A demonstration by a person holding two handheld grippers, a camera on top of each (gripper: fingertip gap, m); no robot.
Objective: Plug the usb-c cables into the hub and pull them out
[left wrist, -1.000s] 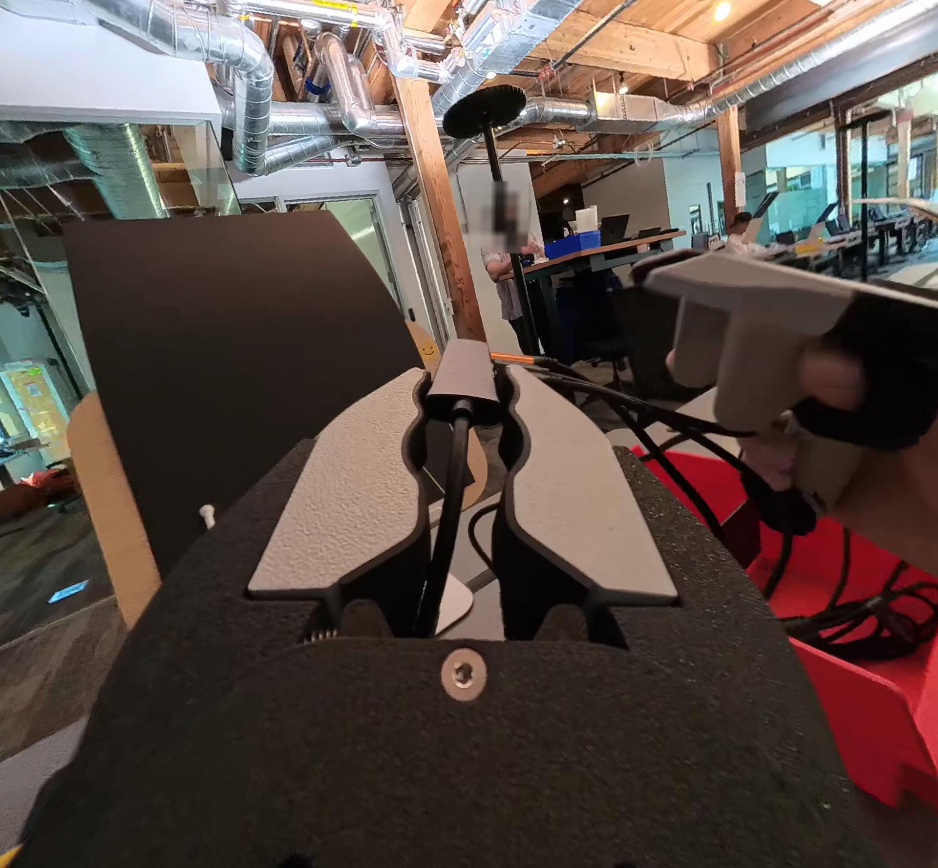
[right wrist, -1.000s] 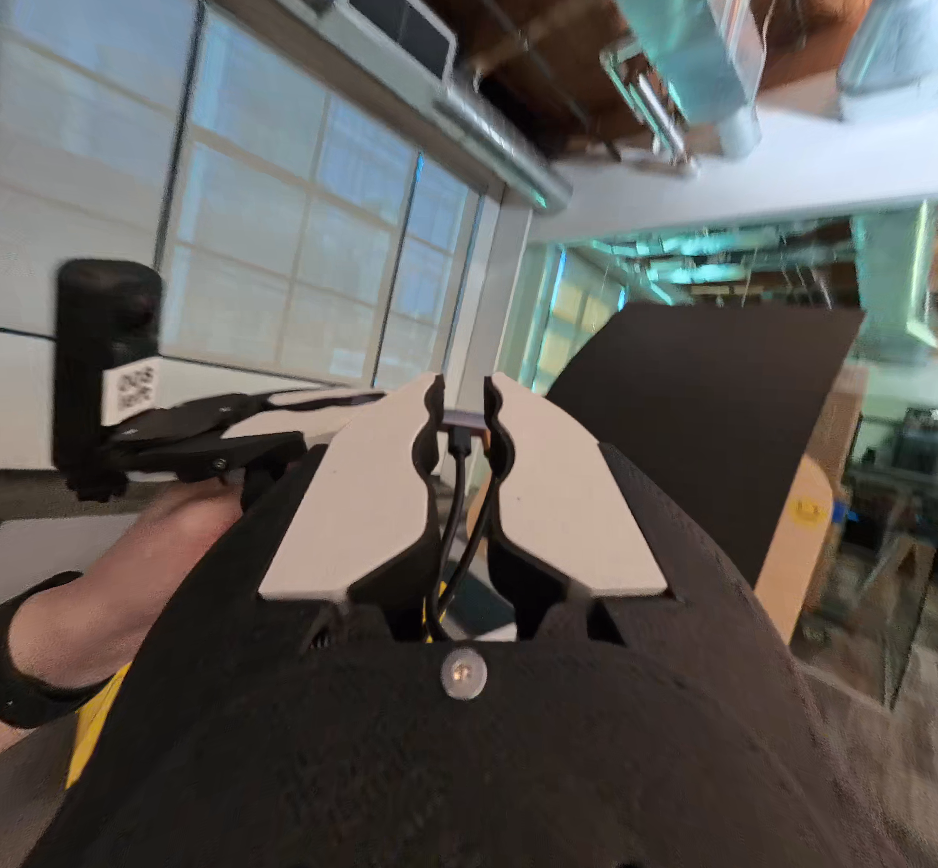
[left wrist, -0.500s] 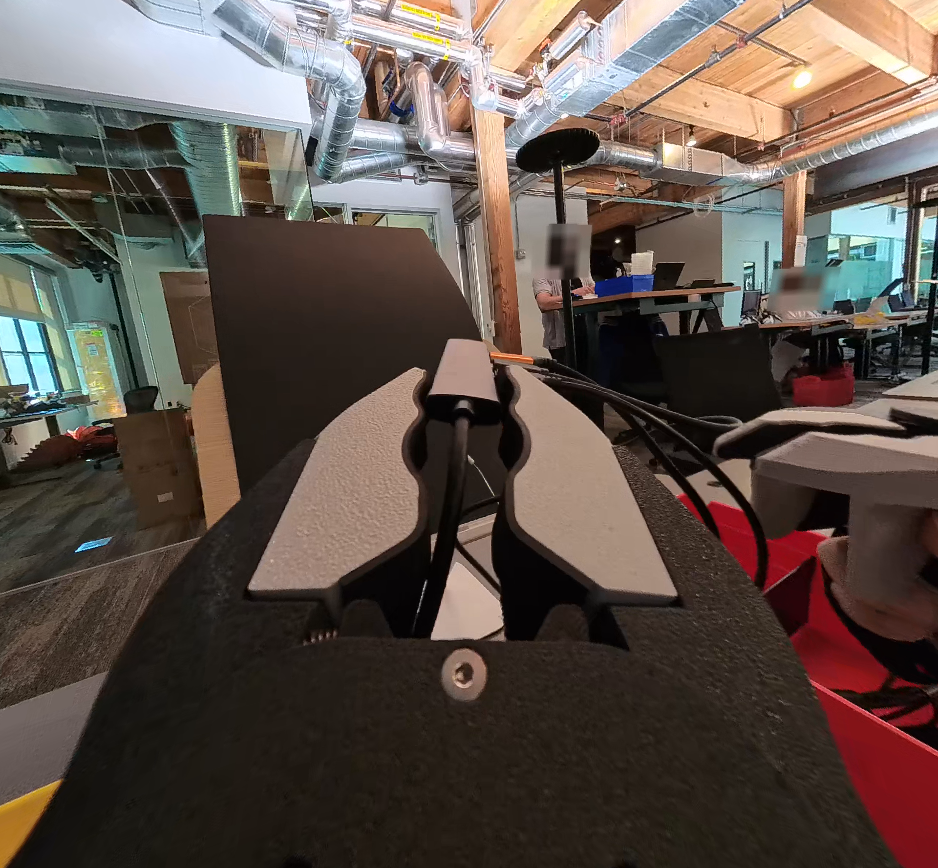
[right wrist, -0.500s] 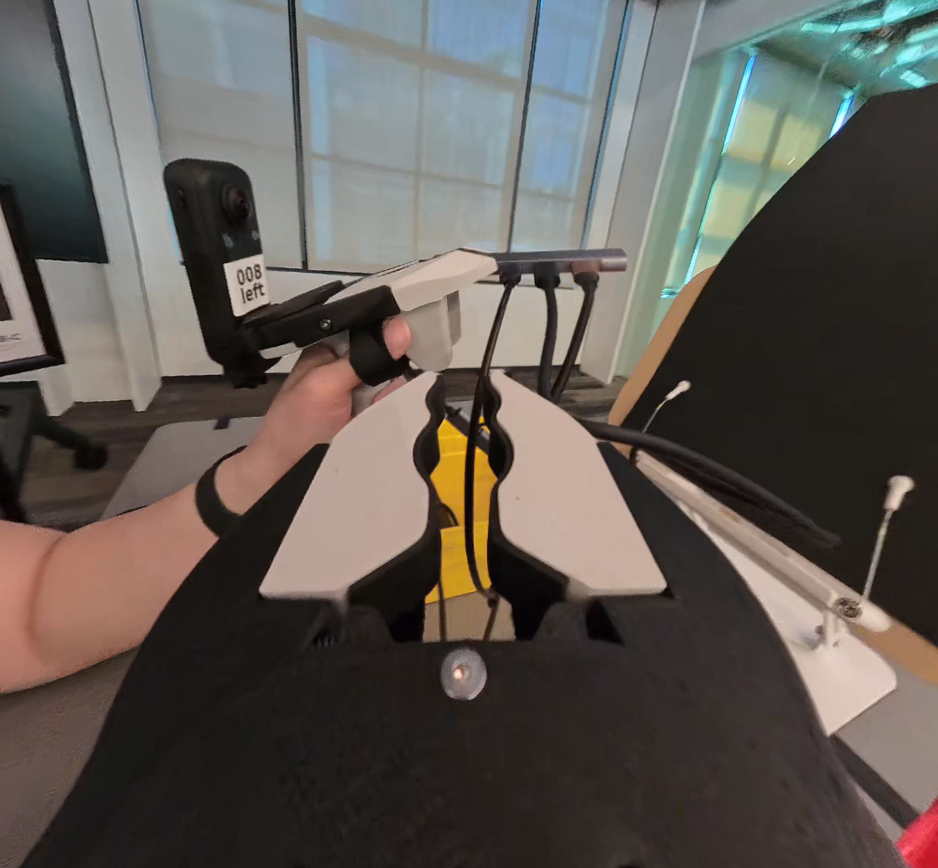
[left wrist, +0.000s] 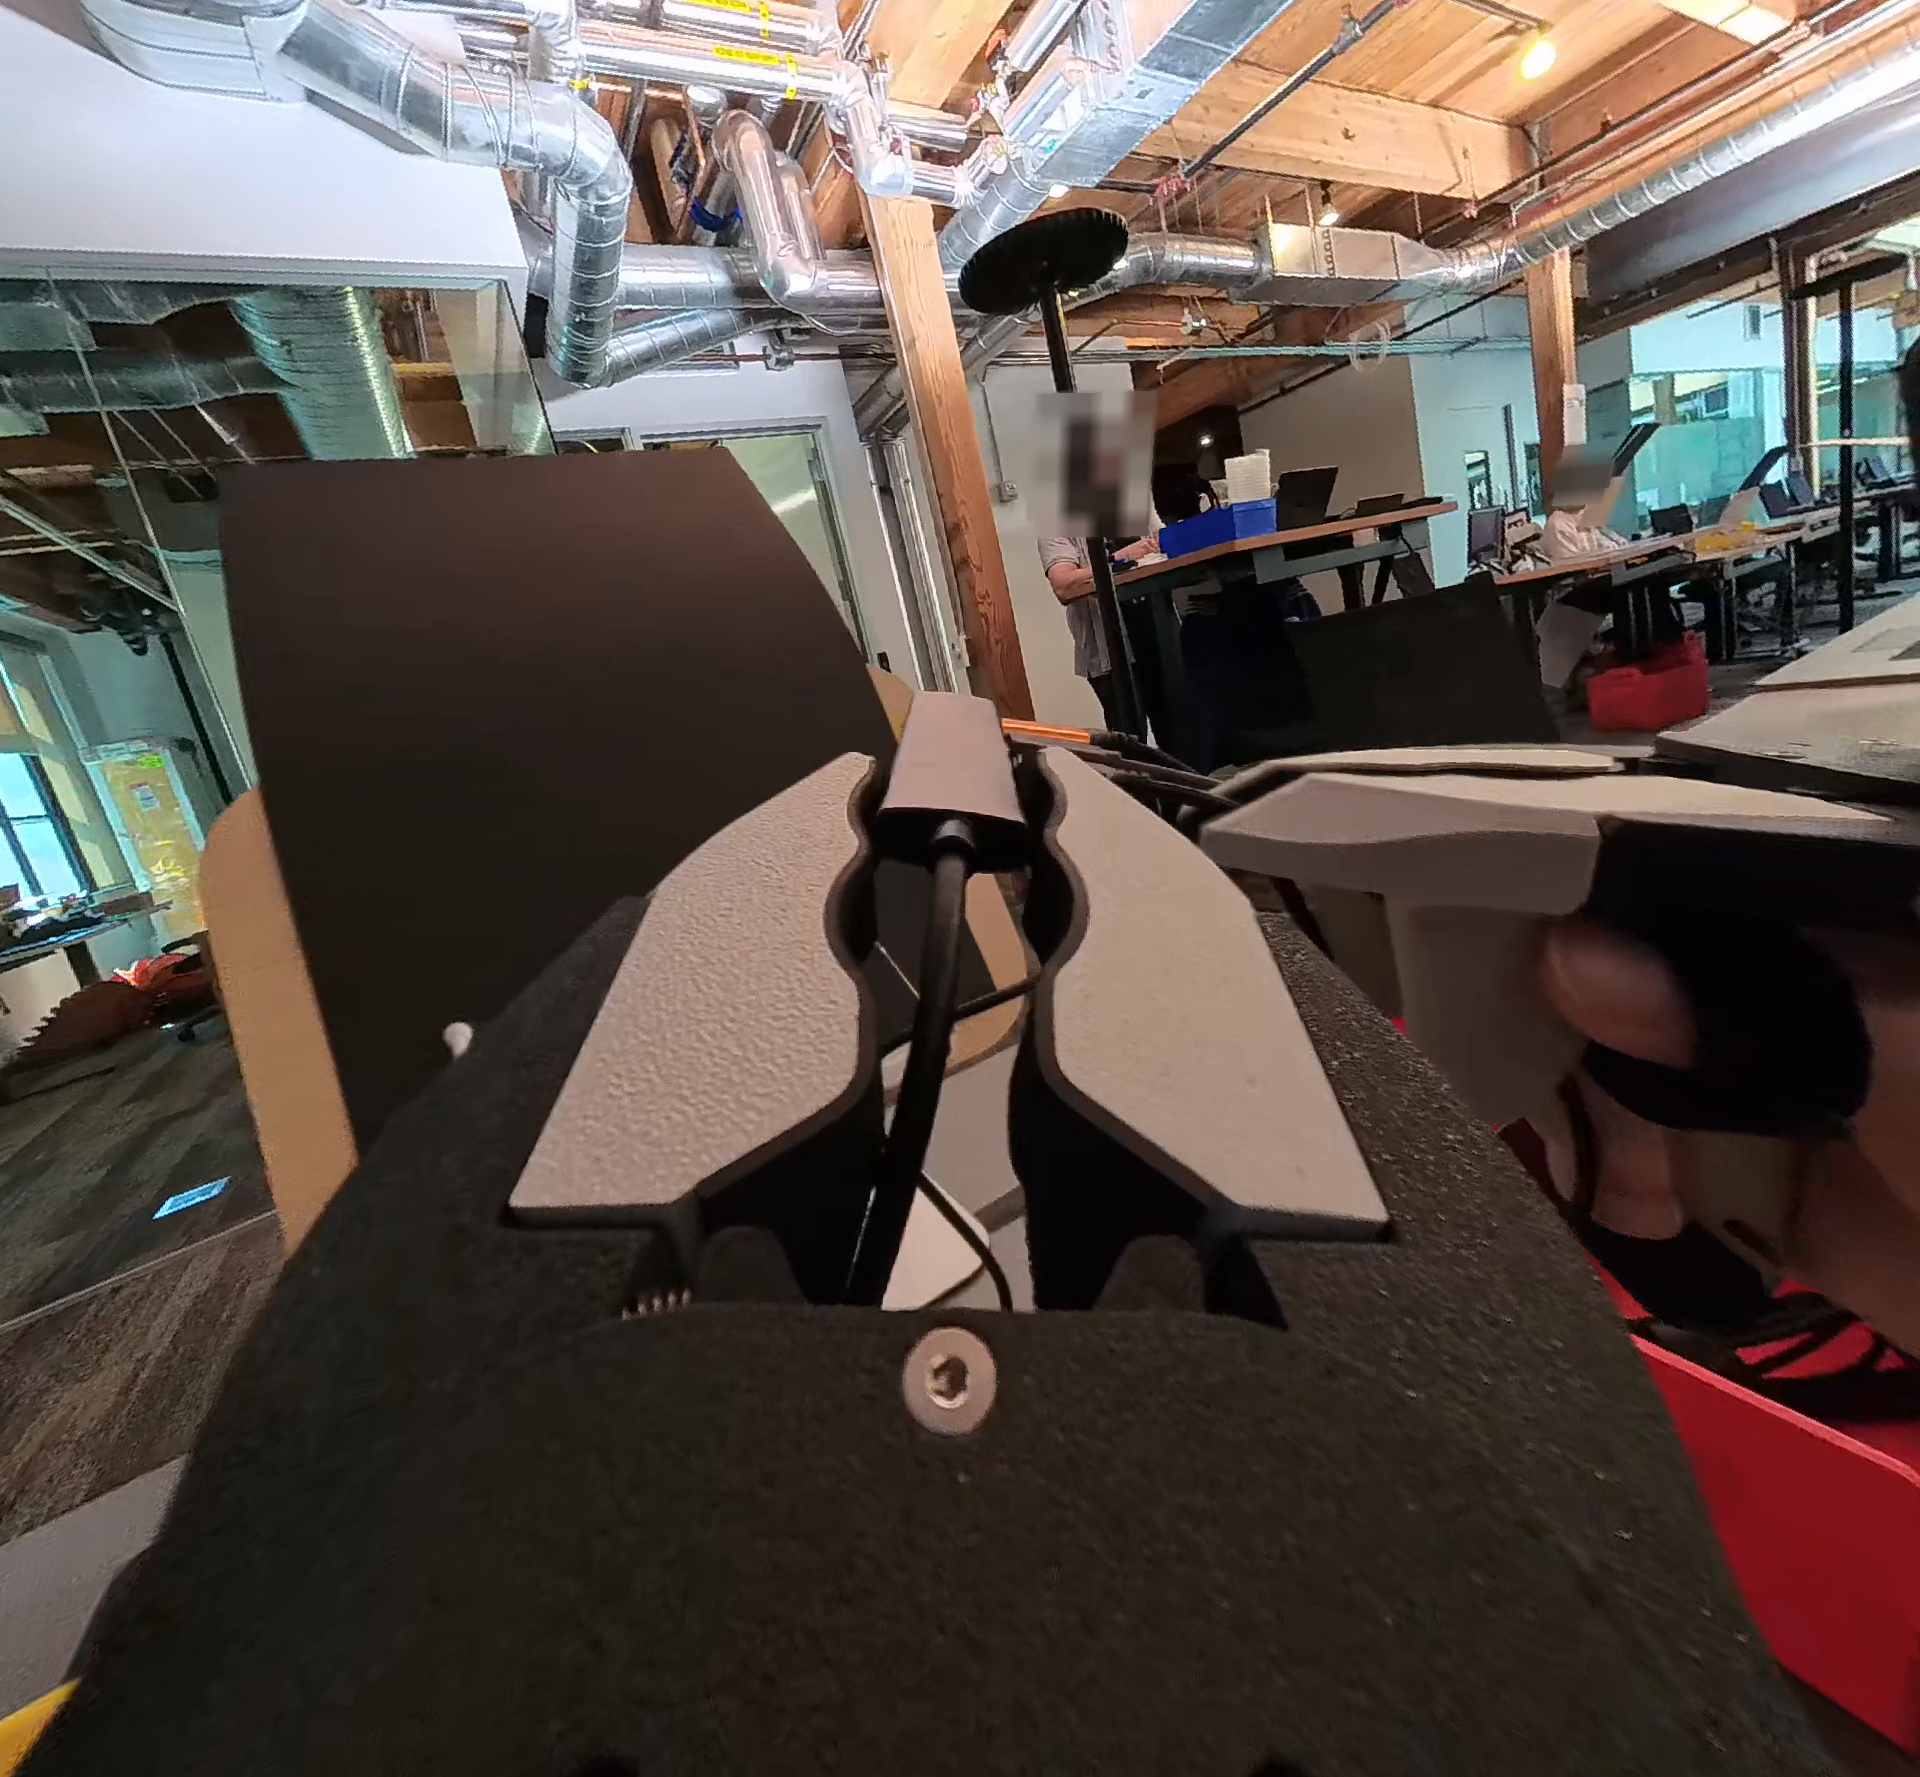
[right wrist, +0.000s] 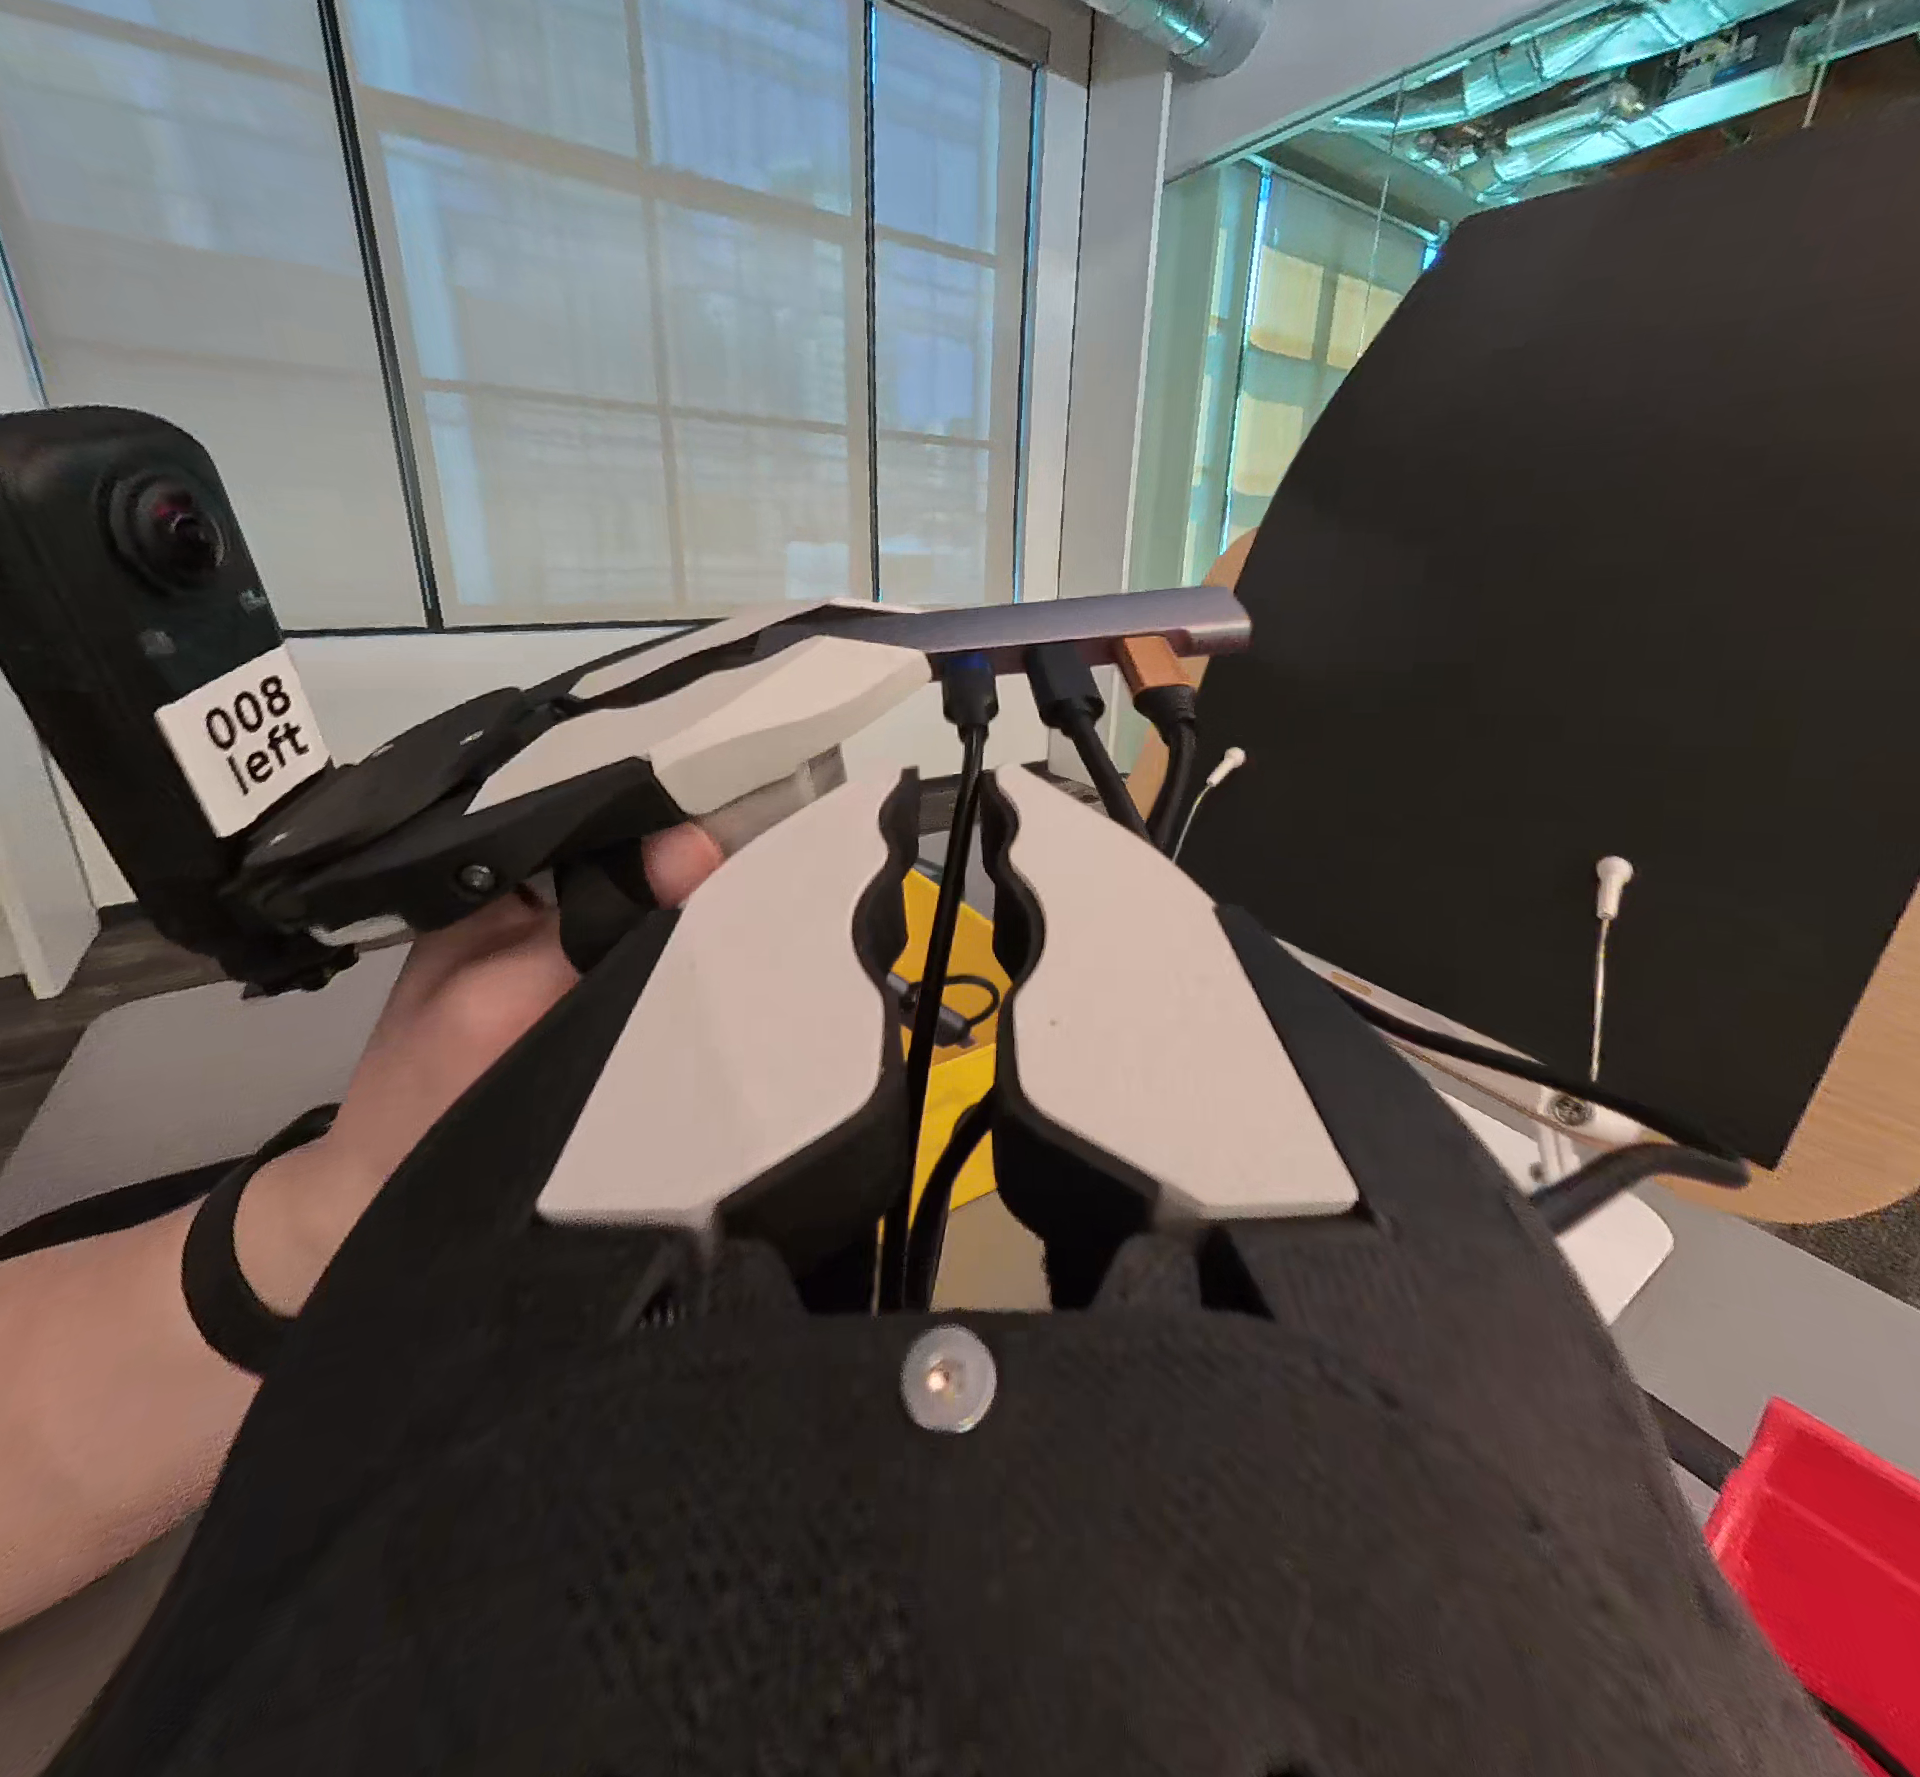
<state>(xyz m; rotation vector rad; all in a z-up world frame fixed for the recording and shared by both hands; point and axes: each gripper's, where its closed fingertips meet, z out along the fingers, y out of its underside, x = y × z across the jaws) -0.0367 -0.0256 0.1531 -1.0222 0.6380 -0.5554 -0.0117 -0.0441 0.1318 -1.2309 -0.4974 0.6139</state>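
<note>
My left gripper point(left wrist: 951, 785) is shut on one end of the slim grey hub point(left wrist: 948, 759) and holds it up in the air. The hub's own black lead hangs down between the fingers. In the right wrist view the hub point(right wrist: 1081, 624) lies level in the left gripper point(right wrist: 883, 638). Three plugs sit in its underside: a blue-ringed one point(right wrist: 968, 688), a black one point(right wrist: 1060, 683) and an orange one point(right wrist: 1148, 673). My right gripper point(right wrist: 954, 777) is just below the blue-ringed plug, jaws a narrow gap apart. That plug's thin cable point(right wrist: 940, 948) runs loosely between them. The right gripper also shows in the left wrist view point(left wrist: 1231, 802).
A curved black board point(right wrist: 1558, 584) on a tan panel stands right behind the hub. A yellow bin point(right wrist: 951, 958) with a coiled cable is below. A red bin point(left wrist: 1818, 1519) with cables is at the lower right. A white stand base point(right wrist: 1600, 1239) and thin white-tipped pins point(right wrist: 1610, 880) are nearby. People work at far desks. The grippers' ends are close to 5 cm from one another.
One second ago my right gripper was shut on the plug by the hub. The plug now sits in the hub; the right gripper dropped back, then rose close under it. The left kept its hold.
</note>
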